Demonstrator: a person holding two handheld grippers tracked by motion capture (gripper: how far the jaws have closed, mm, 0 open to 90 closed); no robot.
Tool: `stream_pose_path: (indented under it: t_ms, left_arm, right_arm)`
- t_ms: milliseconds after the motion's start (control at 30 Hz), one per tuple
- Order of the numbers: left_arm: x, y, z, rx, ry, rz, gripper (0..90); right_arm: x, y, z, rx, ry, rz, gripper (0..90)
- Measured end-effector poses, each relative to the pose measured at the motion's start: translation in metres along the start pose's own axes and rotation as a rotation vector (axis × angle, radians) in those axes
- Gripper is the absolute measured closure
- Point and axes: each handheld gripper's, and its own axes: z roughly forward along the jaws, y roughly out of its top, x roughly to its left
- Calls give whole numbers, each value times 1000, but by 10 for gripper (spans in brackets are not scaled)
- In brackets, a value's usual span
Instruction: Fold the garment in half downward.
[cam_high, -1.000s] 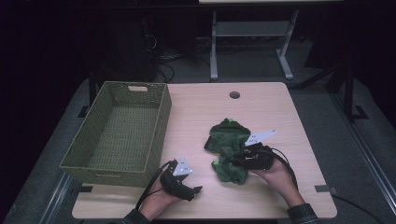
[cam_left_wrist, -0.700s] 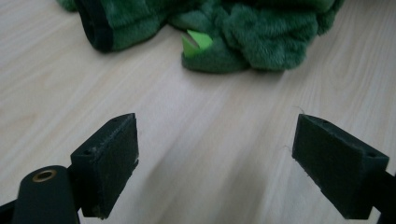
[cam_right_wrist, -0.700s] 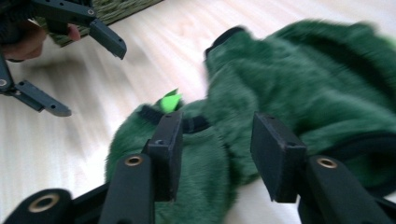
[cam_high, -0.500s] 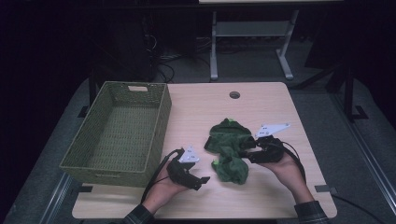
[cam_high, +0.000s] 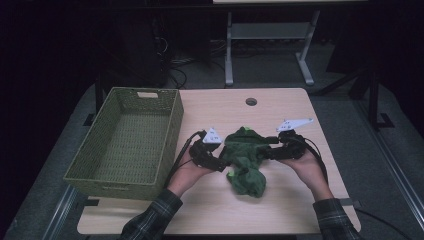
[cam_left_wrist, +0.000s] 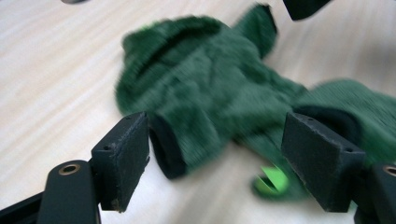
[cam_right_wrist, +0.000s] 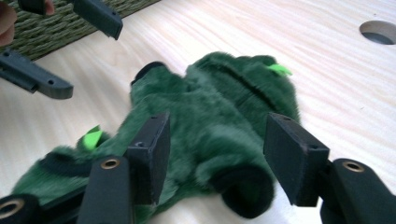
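Green garment (cam_high: 245, 160), a small fleece piece with dark cuffs and bright green tabs, lying crumpled on the counter (cam_high: 280, 210) near its middle, between the two claws and well right of the basket (cam_high: 125, 140). The left claw (cam_high: 216, 161) sits at the garment's left edge, jaws spread; in the left gripper view a dark-cuffed sleeve (cam_left_wrist: 173, 140) lies between the jaws, not yet pinched. The right claw (cam_high: 267, 150) sits at the garment's right edge, jaws likewise spread, with a second cuffed sleeve (cam_right_wrist: 243, 186) between them in the right gripper view. Neither claw has closed on the cloth.

Judged progress: early. Both claws appear placed for a two-sided grasp of the sleeves; the grasp itself, and any spreading, folding or moving of the garment, remain to be done. The near part of the garment is bunched into a lump (cam_high: 247, 182), which would need straightening.

Surroundings: the woven basket stands empty at the left of the counter, its right wall near the left hand (cam_high: 192, 170). A round cable hole (cam_high: 251, 101) lies at the far side, well apart from the work. Nothing lies between the garment and the basket but the left claw and hand.
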Motion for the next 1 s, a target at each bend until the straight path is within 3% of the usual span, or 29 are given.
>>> stream_pose_path:
  t_ms: [267,400,600,867,1000]
  left_arm:
    - [26,18,20,3,13,1,351]
    - [40,19,38,22,29,-26,379]
    - [59,17,63,69,39,-34,429]
    - [68,17,87,97,24,-31,542]
    - [66,20,90,109,20,-8,704]
  right_arm:
    - [-22,8,11,-23,-19,23,468]
    - [-31,8,25,17,-36,41,481]
    - [-43,8,46,47,-48,40,525]
    - [-55,-2,72,86,-57,63,630]
    - [-59,-5,76,95,-64,69,767]
